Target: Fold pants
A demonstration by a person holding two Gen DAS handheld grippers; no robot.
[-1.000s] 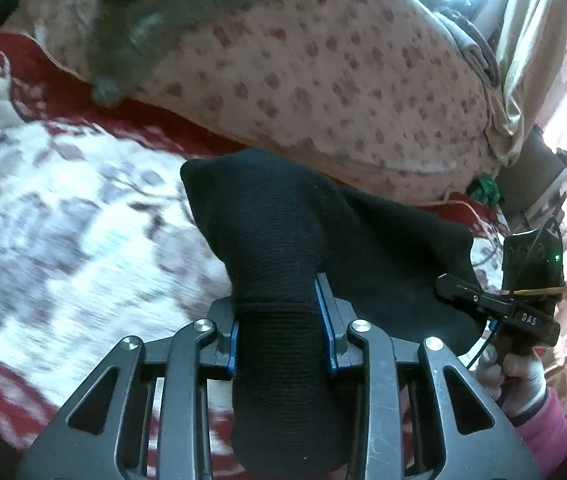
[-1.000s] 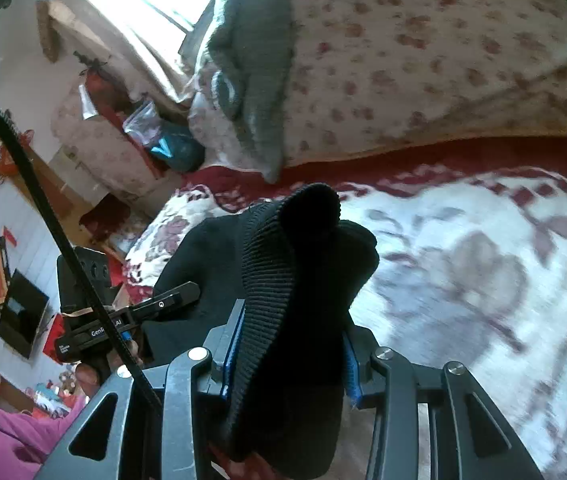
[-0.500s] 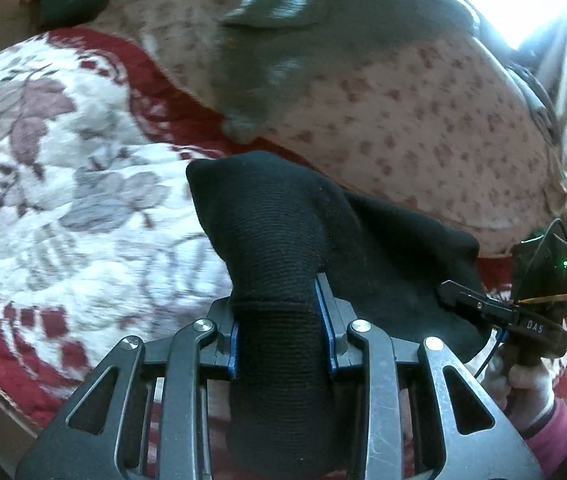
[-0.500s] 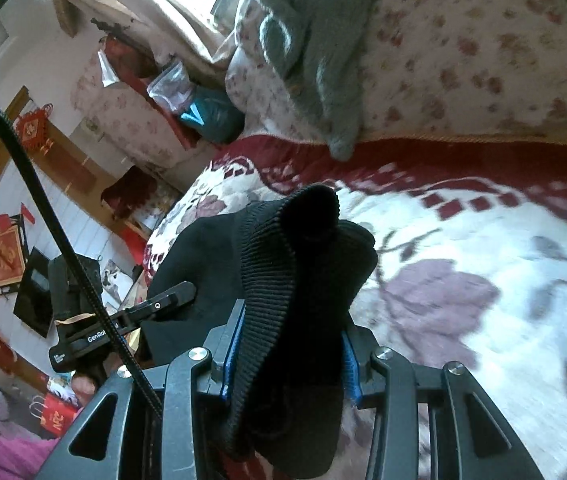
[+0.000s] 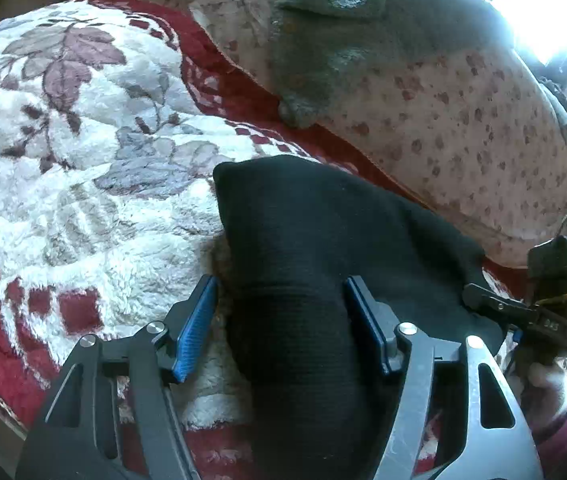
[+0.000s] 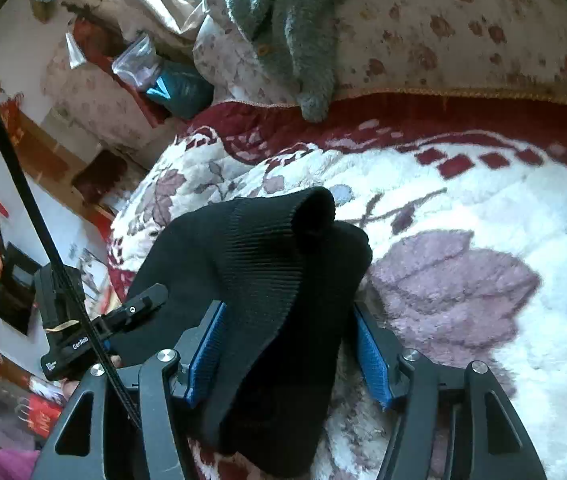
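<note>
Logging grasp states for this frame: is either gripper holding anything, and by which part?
Neither grips now. Both the left gripper and right gripper stand open around bunched ends of the black pants, which lie on the floral blanket.

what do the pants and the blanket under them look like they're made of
Pants: black knit, probably a stretchy cotton or synthetic blend, matte; fine ribbing shows along the band in the right wrist view. Blanket: plush fleece, likely synthetic; its fluffy clumped pile carries a white, red and mauve flower print.

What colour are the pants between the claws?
Black, with a ribbed band; the pants show best in the right wrist view.
</note>
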